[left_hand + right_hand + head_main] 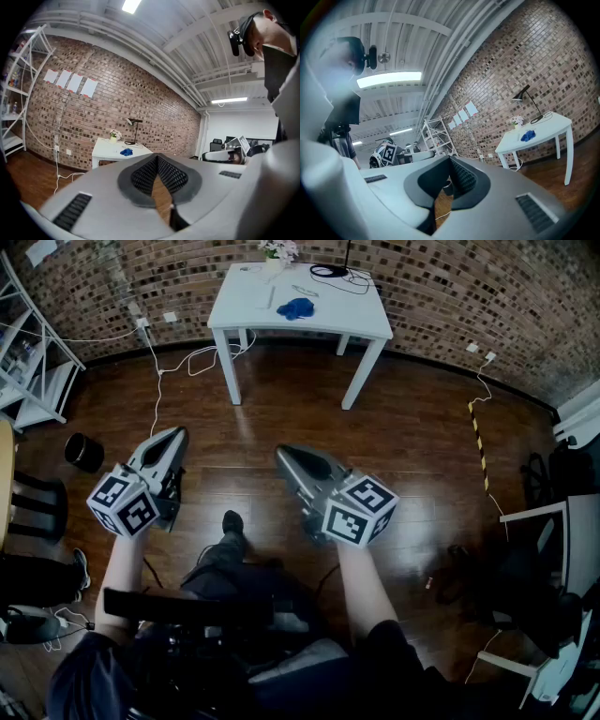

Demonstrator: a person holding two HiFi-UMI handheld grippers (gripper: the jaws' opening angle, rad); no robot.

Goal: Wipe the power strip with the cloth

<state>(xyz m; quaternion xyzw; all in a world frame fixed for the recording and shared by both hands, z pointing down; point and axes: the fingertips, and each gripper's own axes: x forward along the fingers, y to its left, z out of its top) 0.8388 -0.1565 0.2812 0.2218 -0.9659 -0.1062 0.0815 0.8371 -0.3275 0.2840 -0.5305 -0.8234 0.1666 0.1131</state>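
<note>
A blue cloth (296,307) lies on a white table (356,320) by the far brick wall. Beside it lies a slim white object (269,298), too small to tell whether it is the power strip. My left gripper (174,439) and right gripper (284,456) are held level over the wooden floor, far short of the table, both shut with nothing in them. In the left gripper view the gripper (157,159) points toward the table (105,151) and cloth (125,152). In the right gripper view the gripper (450,161) has the table (543,129) and cloth (528,136) off to its right.
A black lamp base (328,271) and a flower pot (278,249) stand on the table. A white cable (187,362) runs across the floor from the wall. A black cylinder (83,452) and a white rack (28,362) stand at left; chairs (562,549) at right.
</note>
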